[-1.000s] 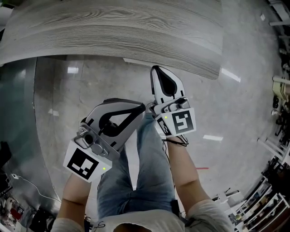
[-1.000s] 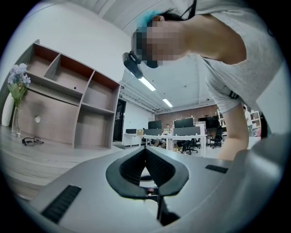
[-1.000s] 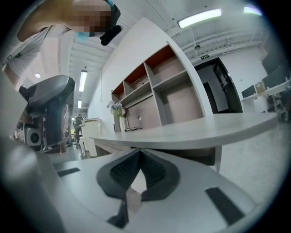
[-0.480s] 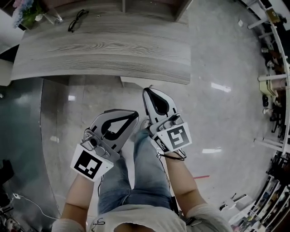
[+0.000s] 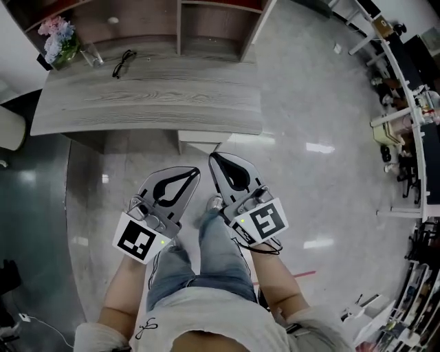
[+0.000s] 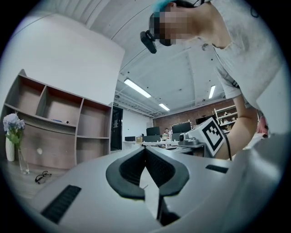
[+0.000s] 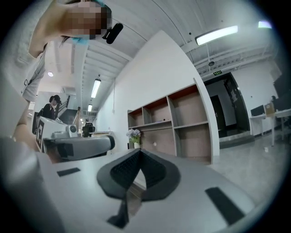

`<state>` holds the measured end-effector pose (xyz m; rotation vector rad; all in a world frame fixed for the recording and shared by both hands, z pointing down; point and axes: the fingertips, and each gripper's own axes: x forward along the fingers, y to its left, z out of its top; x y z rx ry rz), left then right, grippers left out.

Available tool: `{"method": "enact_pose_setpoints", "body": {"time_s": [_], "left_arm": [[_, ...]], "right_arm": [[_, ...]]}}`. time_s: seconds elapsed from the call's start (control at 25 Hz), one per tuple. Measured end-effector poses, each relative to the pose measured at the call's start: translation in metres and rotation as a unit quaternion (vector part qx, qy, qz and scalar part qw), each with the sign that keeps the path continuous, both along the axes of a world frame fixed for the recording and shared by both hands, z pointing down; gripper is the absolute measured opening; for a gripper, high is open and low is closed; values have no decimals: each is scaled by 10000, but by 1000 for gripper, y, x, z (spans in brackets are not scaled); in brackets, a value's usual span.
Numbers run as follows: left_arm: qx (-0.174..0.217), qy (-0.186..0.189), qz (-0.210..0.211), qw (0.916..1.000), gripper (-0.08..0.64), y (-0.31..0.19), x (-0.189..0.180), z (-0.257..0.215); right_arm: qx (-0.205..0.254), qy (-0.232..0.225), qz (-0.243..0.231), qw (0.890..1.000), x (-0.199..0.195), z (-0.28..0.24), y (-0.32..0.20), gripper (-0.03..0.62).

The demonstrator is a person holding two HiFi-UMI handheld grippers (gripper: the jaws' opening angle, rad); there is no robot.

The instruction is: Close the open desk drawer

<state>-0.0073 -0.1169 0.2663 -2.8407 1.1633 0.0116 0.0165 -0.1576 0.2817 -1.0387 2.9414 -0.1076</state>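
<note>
A grey wood-grain desk (image 5: 151,96) stands ahead of me in the head view. A pale drawer (image 5: 199,141) sticks out a little from under its near edge. Both grippers hang over the floor just short of that edge, side by side above the person's legs. My left gripper (image 5: 195,172) is shut with nothing in it, its jaws meeting at the tip (image 6: 145,148). My right gripper (image 5: 212,157) is also shut and empty (image 7: 137,150), its tip a short way below the drawer. Neither touches the desk or drawer.
Glasses (image 5: 124,62), a glass and a vase of flowers (image 5: 58,38) lie on the desk's far side before a wooden shelf unit (image 5: 179,20). Glossy grey floor (image 5: 316,172) spreads to the right, with office furniture (image 5: 405,124) at the far right. A dark panel (image 5: 27,206) lies on the left.
The view has drawn back from the desk: the whole top, shelf and drawer now show. Both grippers have come closer together and sit lower in the frame, still shut.
</note>
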Motion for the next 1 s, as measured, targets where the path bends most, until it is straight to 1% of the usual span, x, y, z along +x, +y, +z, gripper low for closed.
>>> {"method": "enact_pose_setpoints", "body": {"time_s": [0.16, 0.28, 0.4, 0.52, 0.64, 0.8, 1.0], "left_arm": [[44, -7, 22, 10000, 11, 19, 0, -19], [45, -121, 93, 9999, 11, 27, 3, -25], [49, -96, 98, 9999, 11, 33, 6, -33], [71, -23, 108, 9999, 11, 45, 7, -40], [124, -46, 162, 9998, 11, 58, 9, -44], [95, -48, 218, 9997, 11, 75, 14, -48], [129, -3, 260, 9996, 11, 91, 15, -55]], "right_arm": [[102, -50, 12, 9999, 2, -34, 29, 8], [187, -55, 34, 9998, 7, -51, 43, 8], [316, -35, 32, 9995, 11, -66, 57, 8], [407, -40, 43, 9992, 13, -75, 76, 8], [479, -73, 100, 9988, 14, -81, 95, 8], [554, -92, 130, 9983, 14, -88, 120, 8], [617, -140, 126, 9979, 13, -95, 138, 8]]}}
